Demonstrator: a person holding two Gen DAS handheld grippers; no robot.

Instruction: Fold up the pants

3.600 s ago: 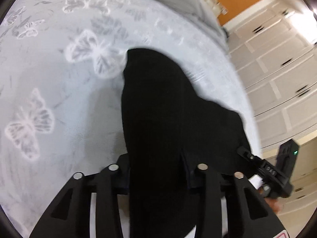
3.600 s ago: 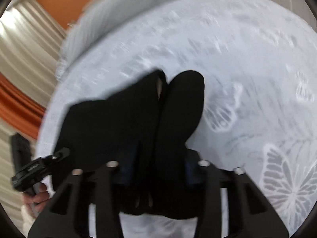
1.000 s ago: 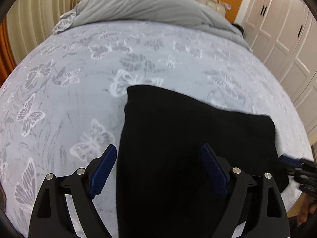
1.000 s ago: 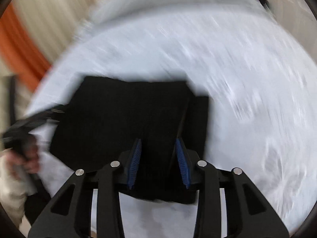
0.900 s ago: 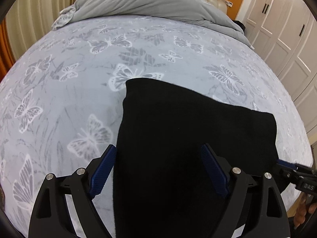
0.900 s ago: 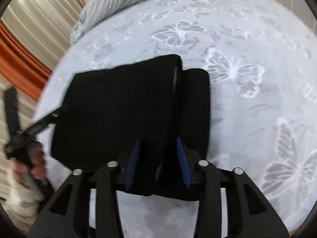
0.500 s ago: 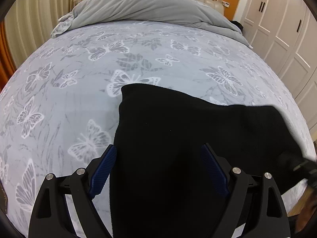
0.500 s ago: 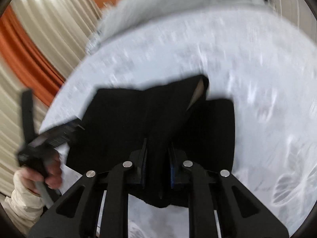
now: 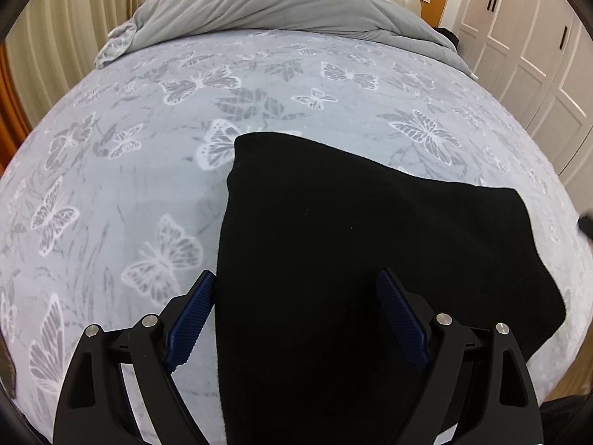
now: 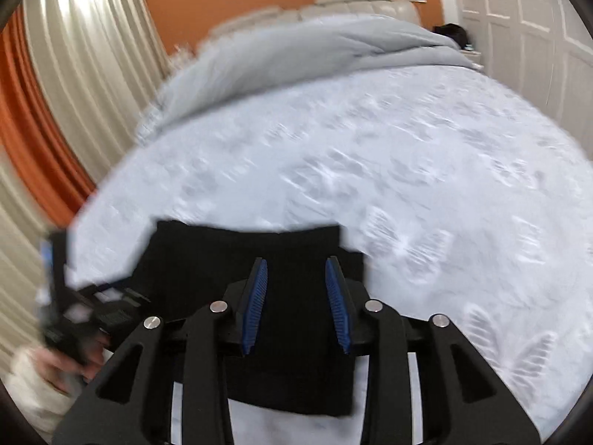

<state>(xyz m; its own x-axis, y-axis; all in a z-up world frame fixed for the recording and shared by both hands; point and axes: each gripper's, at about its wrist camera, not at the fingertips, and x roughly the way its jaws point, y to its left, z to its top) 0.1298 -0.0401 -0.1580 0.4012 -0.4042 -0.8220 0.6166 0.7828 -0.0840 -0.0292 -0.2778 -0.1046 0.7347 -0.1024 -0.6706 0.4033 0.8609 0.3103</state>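
- The black pants lie folded on the bedspread, a pale grey-blue cover printed with white butterflies, near the foot edge of the bed.
- From the left wrist view the left gripper hangs over the near part of the pants with its jaws spread wide — the blue ribbed pads stand on either side of the cloth, and nothing is clamped between them.
- The cloth's left edge runs just beside the left pad; whether the two touch cannot be told.
- In the right wrist view, which is blurred, the right gripper sits above the pants with its fingers parted and a clear gap between the blue pads; it holds nothing.
- The pants show there as a flat dark rectangle, with a second layer edge stepping out at the right side.
- At the lower left of that view a hand grips the other tool — too smeared for detail.
- A grey duvet is bunched at the head of the bed, with white wardrobe doors on the right.
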